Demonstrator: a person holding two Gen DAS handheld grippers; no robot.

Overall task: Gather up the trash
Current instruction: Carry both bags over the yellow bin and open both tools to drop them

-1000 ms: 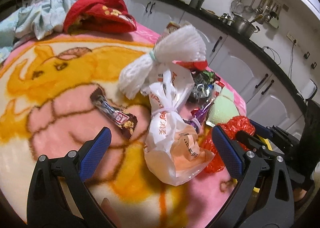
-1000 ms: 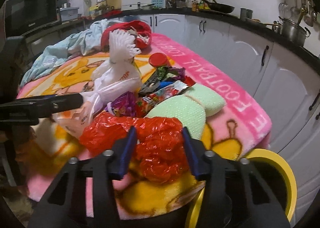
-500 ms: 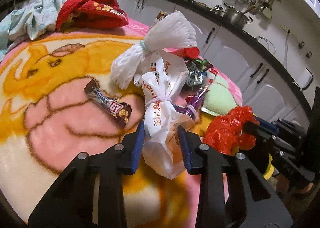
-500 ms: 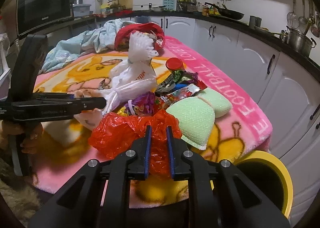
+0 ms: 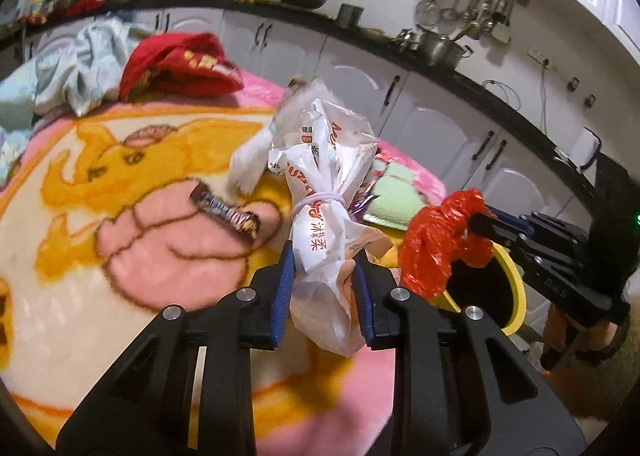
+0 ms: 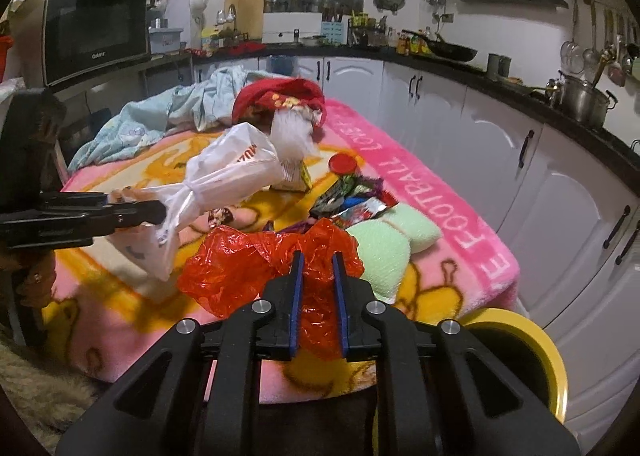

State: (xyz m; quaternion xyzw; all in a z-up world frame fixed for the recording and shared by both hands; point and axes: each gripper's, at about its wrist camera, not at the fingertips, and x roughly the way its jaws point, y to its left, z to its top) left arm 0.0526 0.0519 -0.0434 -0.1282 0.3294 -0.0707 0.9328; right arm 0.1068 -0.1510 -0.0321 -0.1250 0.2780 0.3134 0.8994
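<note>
The white plastic bag (image 5: 320,215), tied at its neck with a thin band, is clamped low on its body by the left gripper (image 5: 322,292) and held clear of the pink blanket (image 5: 80,175). It is judged light, soft and crinkly, so the knotted neck would be the firmer hold. The red plastic bag (image 6: 260,268) is pinched between the nearly closed jaws of the right gripper (image 6: 318,296), just beside the yellow-rimmed bin (image 6: 532,340); it is judged flimsy and easily torn. Beyond the bin, on the blanket, 1 chocolate bar wrapper (image 5: 226,213), a pile of wrappers (image 6: 352,199), a red lid (image 6: 343,164) and a green cloth (image 6: 384,248) are left. Nothing is seen between either bag and the bin.
</note>
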